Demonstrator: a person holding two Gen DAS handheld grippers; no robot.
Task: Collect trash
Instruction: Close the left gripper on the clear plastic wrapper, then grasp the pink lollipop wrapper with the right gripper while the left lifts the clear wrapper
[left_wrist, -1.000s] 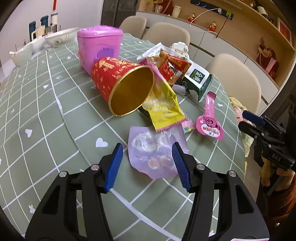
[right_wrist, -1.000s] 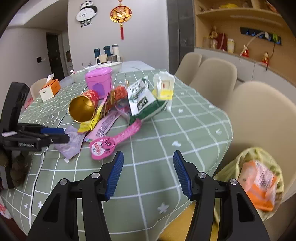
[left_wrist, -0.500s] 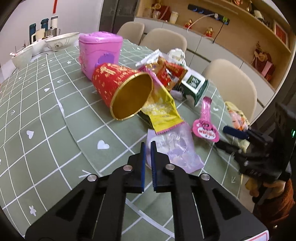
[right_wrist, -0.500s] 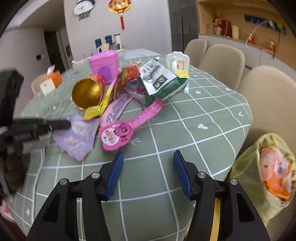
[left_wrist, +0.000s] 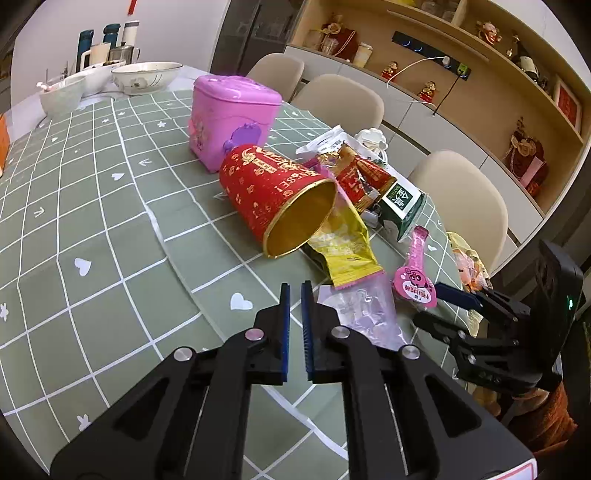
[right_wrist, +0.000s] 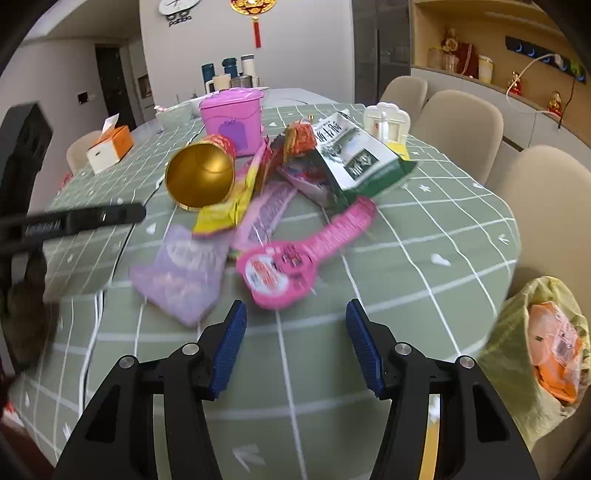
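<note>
Floor-side trash bag (right_wrist: 517, 373), perhaps half-full.

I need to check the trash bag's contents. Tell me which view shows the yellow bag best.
The right wrist view. There the yellow bag hangs open beside the table edge, with an orange packet visible inside. In the left wrist view only a sliver of the bag shows past the table, partly hidden by the right gripper.

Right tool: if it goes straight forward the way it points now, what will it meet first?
Most likely the pink guitar-shaped wrapper: its round end lies just ahead of the open right tool, between the finger lines. The purple bag sits left of that line. Depth is uncertain in this fisheye view.
</note>
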